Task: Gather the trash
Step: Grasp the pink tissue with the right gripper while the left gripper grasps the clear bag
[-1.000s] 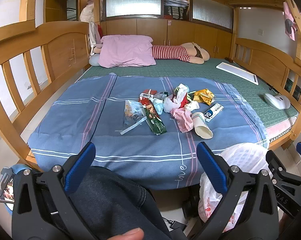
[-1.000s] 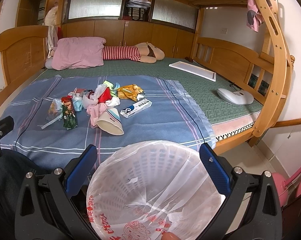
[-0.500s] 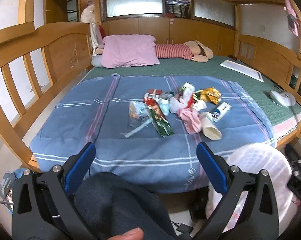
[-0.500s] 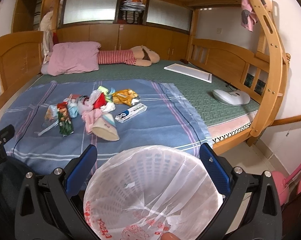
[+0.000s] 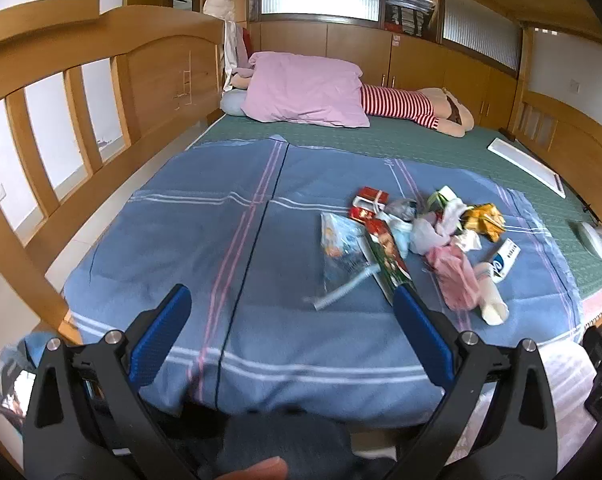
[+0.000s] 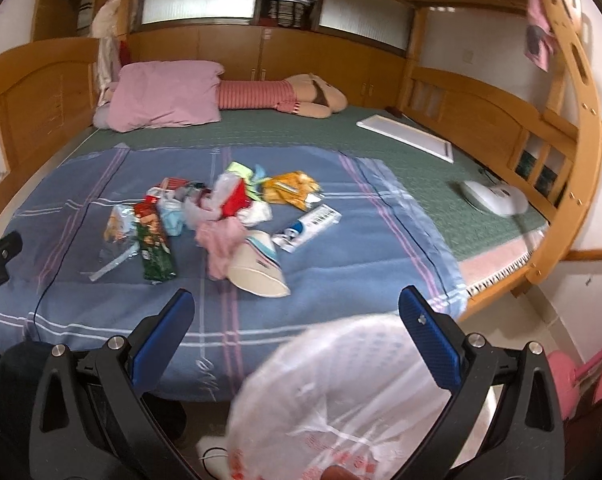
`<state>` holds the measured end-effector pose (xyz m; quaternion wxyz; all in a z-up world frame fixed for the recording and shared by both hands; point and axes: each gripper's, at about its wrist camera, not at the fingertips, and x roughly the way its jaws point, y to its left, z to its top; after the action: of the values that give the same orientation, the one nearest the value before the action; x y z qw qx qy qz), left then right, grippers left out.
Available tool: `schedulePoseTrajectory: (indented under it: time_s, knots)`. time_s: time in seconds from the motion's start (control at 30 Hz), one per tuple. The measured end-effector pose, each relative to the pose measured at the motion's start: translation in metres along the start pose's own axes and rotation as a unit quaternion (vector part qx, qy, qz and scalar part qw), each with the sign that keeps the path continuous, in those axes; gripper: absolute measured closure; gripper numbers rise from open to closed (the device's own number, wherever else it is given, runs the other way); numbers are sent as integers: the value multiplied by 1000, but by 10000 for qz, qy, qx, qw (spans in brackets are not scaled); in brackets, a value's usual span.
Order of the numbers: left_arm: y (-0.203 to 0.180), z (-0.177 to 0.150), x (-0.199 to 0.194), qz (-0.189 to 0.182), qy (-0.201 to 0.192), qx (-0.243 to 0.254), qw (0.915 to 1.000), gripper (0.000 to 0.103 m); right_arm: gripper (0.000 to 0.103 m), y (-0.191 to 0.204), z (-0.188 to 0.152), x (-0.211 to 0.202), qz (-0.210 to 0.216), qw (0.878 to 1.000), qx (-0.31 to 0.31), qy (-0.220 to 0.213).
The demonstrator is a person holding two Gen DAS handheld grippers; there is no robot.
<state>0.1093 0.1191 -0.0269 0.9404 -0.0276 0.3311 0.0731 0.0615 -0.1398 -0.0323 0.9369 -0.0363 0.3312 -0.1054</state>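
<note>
Currently the trash pile lies scattered on the blue blanket covering the bed, with a paper cup at its near edge. Both the left claw and right claw stand apart, empty, short of the pile; a bag-lined white basket sits below the right one.

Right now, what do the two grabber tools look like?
Both look alike. The left tool and right tool each have two black arms spreading in a V, silver bolts at the joints, and textured blue pads on the tips.
</note>
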Motion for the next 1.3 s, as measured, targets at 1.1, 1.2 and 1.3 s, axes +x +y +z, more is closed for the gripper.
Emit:
schedulePoseTrajectory:
  time_s: [1.1,1.2,1.3]
  knots:
    - [34,35,91,550,571,-163,9967,3,10,53,38,219,340,9817,996,1585]
    - [40,38,100,529,712,-291,9956,3,10,62,37,243,235,9804,765,1798]
    - [45,42,109,486,821,-324,9949,3,15,71,36,247,152,9843,430,1704]
